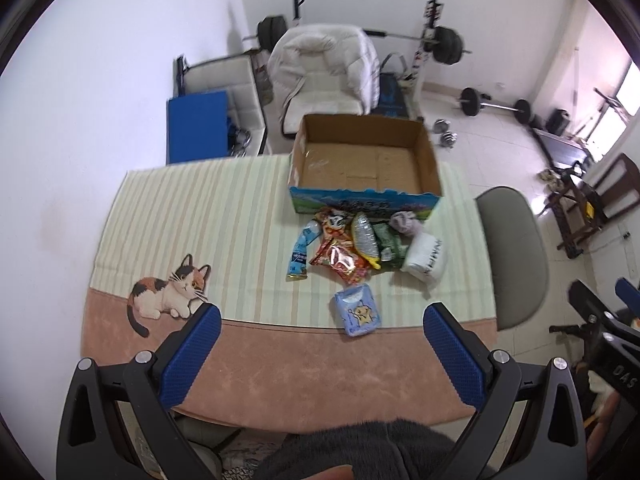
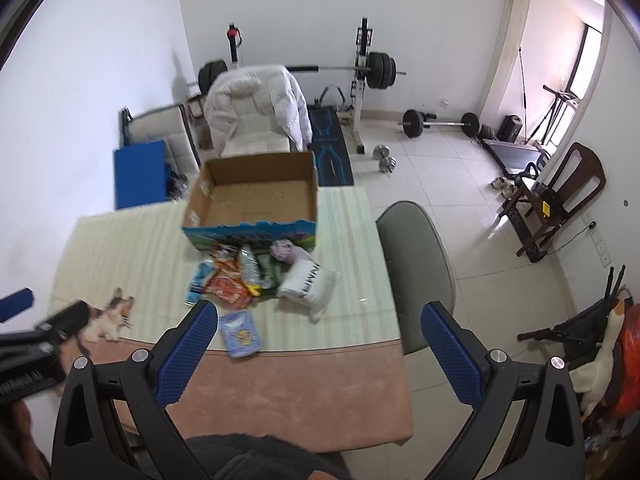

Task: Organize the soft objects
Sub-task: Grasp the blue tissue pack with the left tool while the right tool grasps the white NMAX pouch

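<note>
Nothing has gone into the cardboard box point(image 1: 362, 160) yet: its brown floor shows bare in both views, so by my judgement the sorting has not started. The box stands straight ahead of the left gripper point(image 1: 322, 322), at the far edge of the table point(image 1: 200, 208). The whole pile of soft things point(image 1: 352, 246) lies just this side of it, touching its printed front wall: snack packets, a crushed bottle, a green pack, a white bundle point(image 1: 425, 256) and a greyish rolled cloth. A small blue pouch point(image 1: 357, 310) lies apart from the pile, nearest, just beyond and between the left gripper's fingertips. That gripper is spread wide and carries nothing. The right gripper point(image 2: 320, 320) is likewise wide and bare, hanging above the near table edge with the pouch just past its left finger. Every item is left to move.
</note>
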Demonstrator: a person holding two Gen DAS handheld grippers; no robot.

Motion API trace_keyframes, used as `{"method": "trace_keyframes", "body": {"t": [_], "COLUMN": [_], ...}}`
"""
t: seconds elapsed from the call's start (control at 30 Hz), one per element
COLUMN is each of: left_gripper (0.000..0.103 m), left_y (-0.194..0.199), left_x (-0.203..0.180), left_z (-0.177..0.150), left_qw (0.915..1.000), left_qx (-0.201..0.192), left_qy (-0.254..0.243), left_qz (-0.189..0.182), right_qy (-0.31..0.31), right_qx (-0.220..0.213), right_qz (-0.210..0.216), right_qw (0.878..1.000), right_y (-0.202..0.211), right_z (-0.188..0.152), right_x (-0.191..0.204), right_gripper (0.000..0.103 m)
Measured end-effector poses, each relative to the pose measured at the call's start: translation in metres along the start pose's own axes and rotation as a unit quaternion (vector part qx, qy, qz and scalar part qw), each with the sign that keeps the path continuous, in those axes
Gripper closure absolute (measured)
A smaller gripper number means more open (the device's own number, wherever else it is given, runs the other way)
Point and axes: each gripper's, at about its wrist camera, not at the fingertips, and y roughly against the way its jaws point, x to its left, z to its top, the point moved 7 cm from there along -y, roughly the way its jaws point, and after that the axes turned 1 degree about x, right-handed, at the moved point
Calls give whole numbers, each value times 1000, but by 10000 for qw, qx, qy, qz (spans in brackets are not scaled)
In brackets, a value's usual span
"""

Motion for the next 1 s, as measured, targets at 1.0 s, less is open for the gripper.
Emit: {"method": "trace_keyframes", "body": {"t": [1.0], "left_gripper": [12], "left_y": [-381], "left_x": [-79], "left_z": [-124], "left_qw": [9214], "left_qx": [3431], "left_qy": [1597], "left_qz": [-879], "right_qy": [3975], "right_qx": [2838], "right_qz": [1121], "right_qw": [8654], "right_y": [-475], "right_z": [-47], "right_x": [61], "right_gripper": [0]}}
